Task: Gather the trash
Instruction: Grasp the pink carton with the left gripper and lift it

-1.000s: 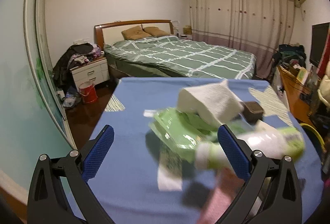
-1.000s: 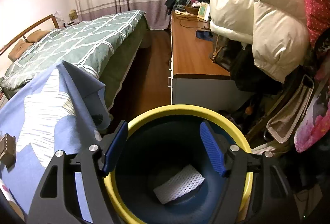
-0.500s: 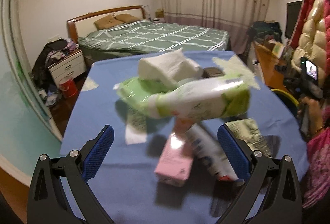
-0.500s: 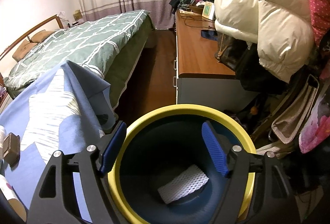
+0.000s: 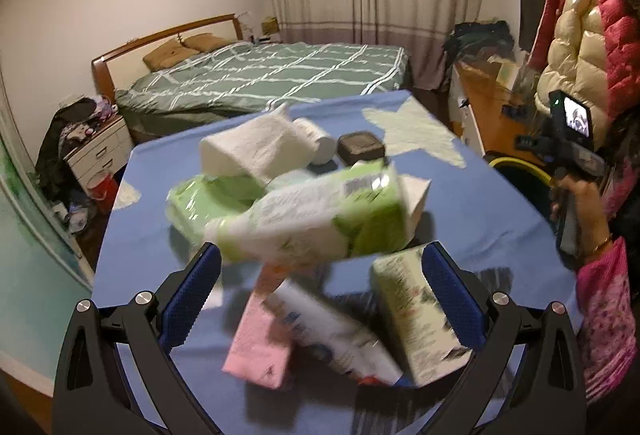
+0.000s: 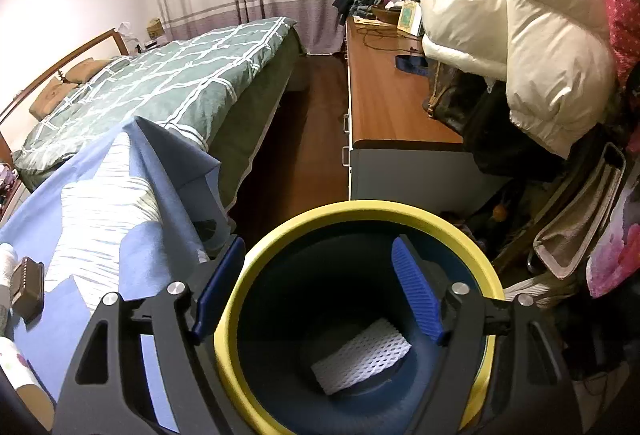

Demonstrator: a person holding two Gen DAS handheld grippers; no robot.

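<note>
My left claw point(image 5: 320, 287) hangs with its jaws wide apart and nothing between them, above a blurred heap of trash on the blue-clothed worktop point(image 5: 472, 211): a green-and-white wipes pack point(image 5: 316, 215) lies across the top, with a pink packet point(image 5: 260, 347), a white tube point(image 5: 336, 335) and a pale green carton point(image 5: 416, 315) below it, and white tissue point(image 5: 252, 151) and a dark small box point(image 5: 360, 147) behind. My right claw point(image 6: 318, 289) also stands apart, holding nothing, poised over the mouth of the yellow-rimmed bin point(image 6: 360, 211) beside the worktop. A piece of white mesh foam point(image 6: 360, 355) lies at the bin's dark bottom.
</note>
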